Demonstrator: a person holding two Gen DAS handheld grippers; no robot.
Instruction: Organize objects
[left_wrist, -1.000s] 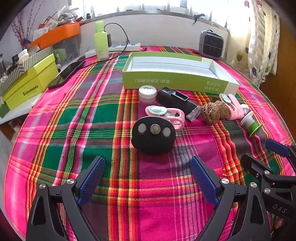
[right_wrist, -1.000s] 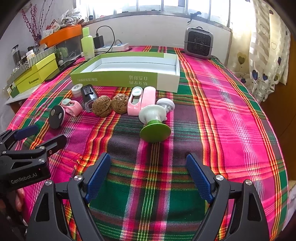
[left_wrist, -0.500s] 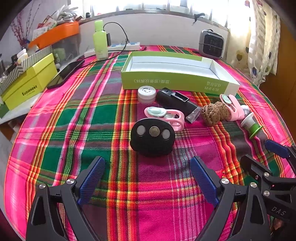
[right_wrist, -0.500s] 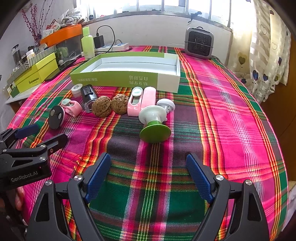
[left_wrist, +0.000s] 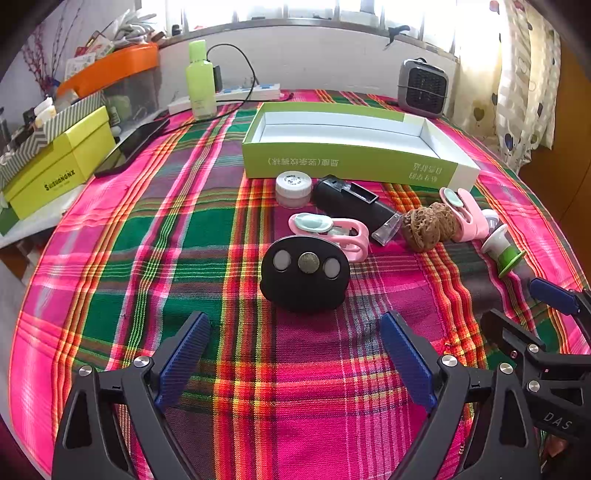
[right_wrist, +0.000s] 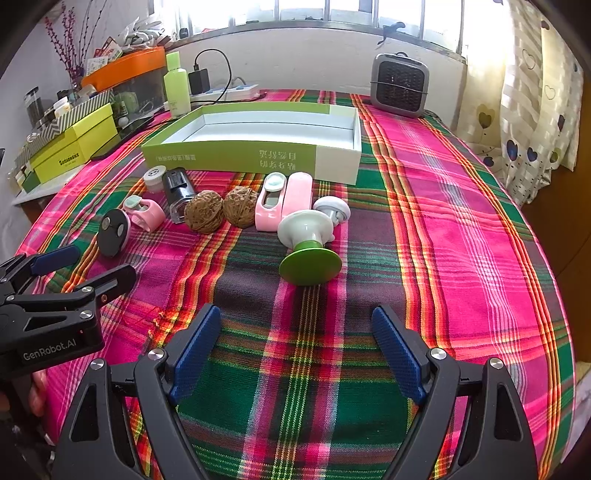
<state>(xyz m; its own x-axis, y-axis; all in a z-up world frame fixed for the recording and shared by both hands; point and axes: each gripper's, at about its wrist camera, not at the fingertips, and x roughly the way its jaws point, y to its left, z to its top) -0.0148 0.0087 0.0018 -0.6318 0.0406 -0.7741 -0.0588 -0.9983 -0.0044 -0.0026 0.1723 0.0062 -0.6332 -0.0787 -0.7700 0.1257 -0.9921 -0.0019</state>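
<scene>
A row of small objects lies on the plaid cloth in front of an empty green box. A black oval device sits just ahead of my open, empty left gripper. Behind it are a pink clip, a white jar, a black tube, two walnuts and a pink case. A white and green stand lies ahead of my open, empty right gripper.
A grey heater stands at the back right. A green bottle, a power strip, a dark tablet and yellow boxes are at the back left. The table edge drops off on the right.
The left gripper has crept slightly forward and left toward the black oval device. The right gripper has barely moved. Both stay open.
</scene>
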